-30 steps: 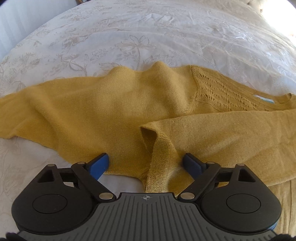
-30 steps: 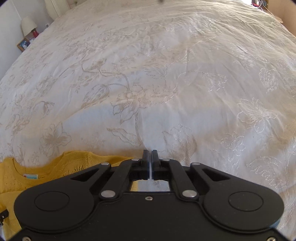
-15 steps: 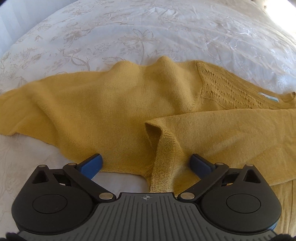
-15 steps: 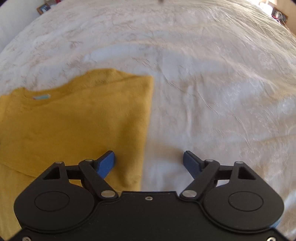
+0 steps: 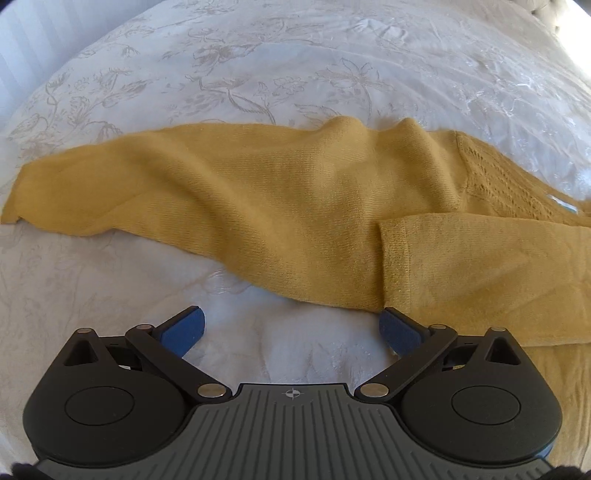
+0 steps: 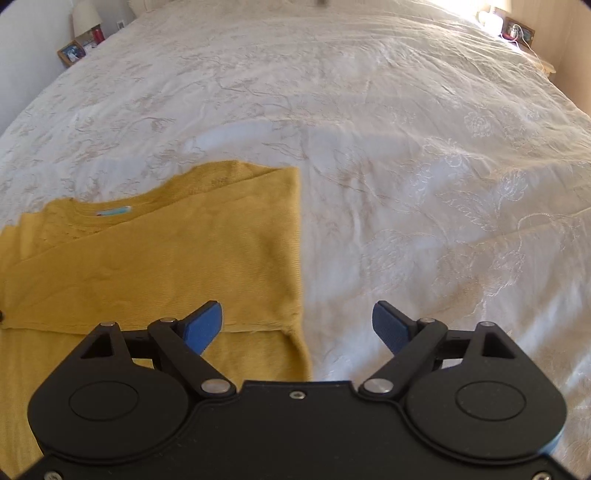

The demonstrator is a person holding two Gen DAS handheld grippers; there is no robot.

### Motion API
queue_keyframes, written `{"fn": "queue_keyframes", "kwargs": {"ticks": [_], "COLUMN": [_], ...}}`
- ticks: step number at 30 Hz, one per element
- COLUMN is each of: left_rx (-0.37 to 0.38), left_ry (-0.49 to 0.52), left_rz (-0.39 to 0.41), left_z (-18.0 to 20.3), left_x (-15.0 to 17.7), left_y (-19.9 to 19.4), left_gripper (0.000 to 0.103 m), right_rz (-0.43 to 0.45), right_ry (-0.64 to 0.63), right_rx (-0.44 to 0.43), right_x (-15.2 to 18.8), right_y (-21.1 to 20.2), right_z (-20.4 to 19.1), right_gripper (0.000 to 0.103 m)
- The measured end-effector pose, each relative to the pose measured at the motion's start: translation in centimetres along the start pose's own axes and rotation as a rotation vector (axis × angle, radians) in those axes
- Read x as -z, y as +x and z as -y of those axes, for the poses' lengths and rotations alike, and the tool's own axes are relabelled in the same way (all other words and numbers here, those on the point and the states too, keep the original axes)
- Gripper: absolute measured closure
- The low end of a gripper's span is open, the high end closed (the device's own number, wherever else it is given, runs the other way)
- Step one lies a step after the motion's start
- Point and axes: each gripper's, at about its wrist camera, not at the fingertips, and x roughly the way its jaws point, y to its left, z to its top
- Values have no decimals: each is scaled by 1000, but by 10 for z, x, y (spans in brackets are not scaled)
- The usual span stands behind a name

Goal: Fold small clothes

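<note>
A mustard yellow knit sweater lies flat on the bed. One sleeve stretches out to the left. The other sleeve is folded across the body, its cuff near the middle. My left gripper is open and empty, over bare bedspread just in front of the sweater's lower edge. In the right wrist view the sweater's folded right side shows a straight edge and a blue neck label. My right gripper is open and empty, straddling that folded edge.
A white floral embroidered bedspread covers the whole bed. A nightstand with a lamp and photo frame stands at the far left, another with small items at the far right.
My left gripper has drawn back and left off the folded sleeve cuff. My right gripper was shut a second ago and is now open, pulled back over the sweater's folded edge.
</note>
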Motion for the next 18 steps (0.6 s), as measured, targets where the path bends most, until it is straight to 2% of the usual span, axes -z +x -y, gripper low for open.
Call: {"fn": "queue_keyframes", "kwargs": {"ticks": [7,13,18], "left_rx": [28,30,18], "left_ry": [-49,-126,-229], "left_rz": [23,25,47], "left_z": [-34,-84,-140], "left_x": [25,34,21], "left_y": [-27,-36,-36], "left_gripper": [0,0,0], "right_rz": [-43,-113,-107], "right_ry": [-54,-45,-13], "right_rx": [-155,-209,-218], "right_x": [34,63,74], "right_y": [-19,-22,-31], "right_z": [-66,-105,-126], "right_gripper": [8,7,4]}}
